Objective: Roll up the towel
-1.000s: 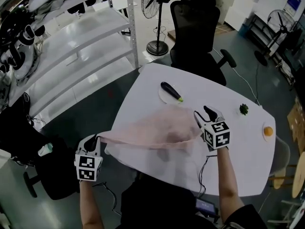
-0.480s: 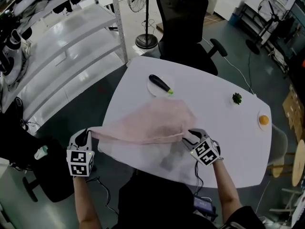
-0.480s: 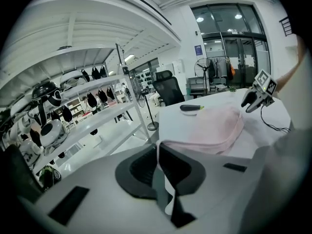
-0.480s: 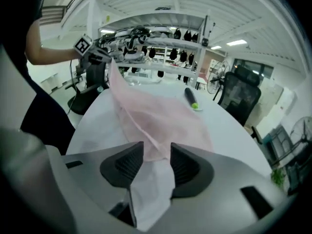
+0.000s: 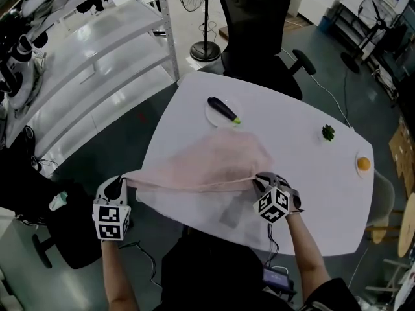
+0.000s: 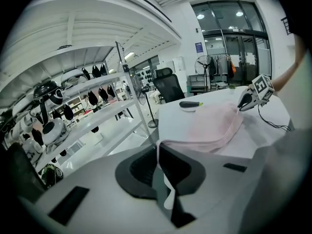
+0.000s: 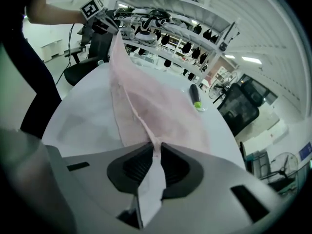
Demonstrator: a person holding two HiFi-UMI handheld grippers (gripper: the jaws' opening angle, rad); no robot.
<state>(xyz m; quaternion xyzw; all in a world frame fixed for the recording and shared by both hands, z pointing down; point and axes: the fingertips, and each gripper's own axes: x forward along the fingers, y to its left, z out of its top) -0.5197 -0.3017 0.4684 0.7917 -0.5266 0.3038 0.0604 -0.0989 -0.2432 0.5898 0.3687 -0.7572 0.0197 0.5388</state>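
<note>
Left gripper (image 5: 120,184) pinching towel (image 5: 207,164), right gripper (image 5: 260,181) just closed on it, white table (image 5: 314,173), shelving (image 5: 97,50)

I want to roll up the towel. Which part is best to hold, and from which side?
The two near corners, from the near edge of the table. The left hand-held gripper is shut on one; the right hand-held gripper, whose jaws have just been closing, pinches the other. The towel runs taut between them, so its hem probably gives a straight line to roll from.
</note>
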